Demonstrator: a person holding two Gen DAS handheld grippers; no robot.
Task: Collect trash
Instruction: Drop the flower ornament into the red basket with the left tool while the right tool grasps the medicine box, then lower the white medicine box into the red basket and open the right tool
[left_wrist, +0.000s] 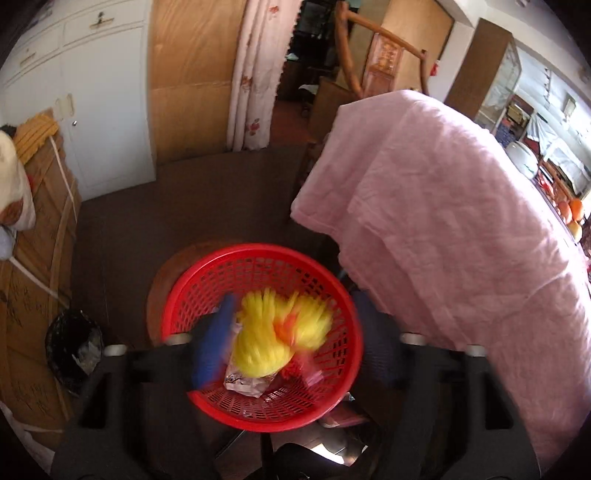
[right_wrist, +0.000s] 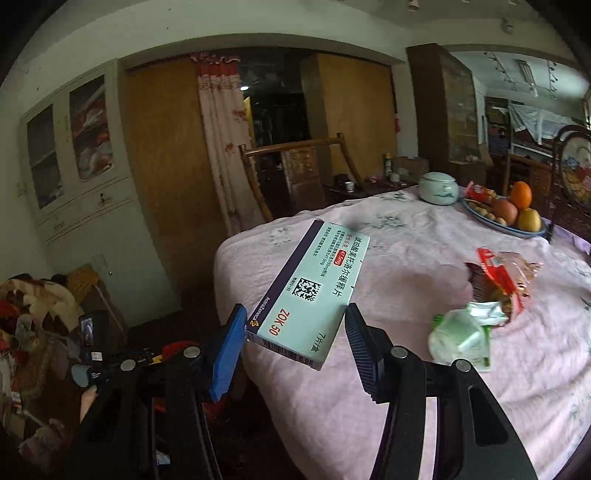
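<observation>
Left tool (left_wrist: 291, 332) hangs over the red basket (left_wrist: 207, 280), jaws spread wide, nothing pinched. A yellow wrapper (left_wrist: 280, 332), blurred, sits between the fingers but clear of the pads — looks dropped or dropping into the basket. The basket already holds crumpled paper (left_wrist: 243, 384) and other scraps, so it is the collection bin; it stands low beside the table's edge, likely so trash can be carried off the cloth and let go straight down.

Right tool (right_wrist: 295, 332) is clamped on a pale medicine box (right_wrist: 314, 291), pads on its two long sides near the bottom end, the box sticking forward and up, lifted off the pink tablecloth (right_wrist: 406, 288). Held by the near end — probably the end first reached from this side.

Still on the table: a red snack wrapper (right_wrist: 495, 280) and a crumpled green-white packet (right_wrist: 461, 336), close together. The fruit plate (right_wrist: 509, 229) and lidded jar (right_wrist: 439, 188) further back aren't trash.

Judgement: task part done; box goes to the basket next.
</observation>
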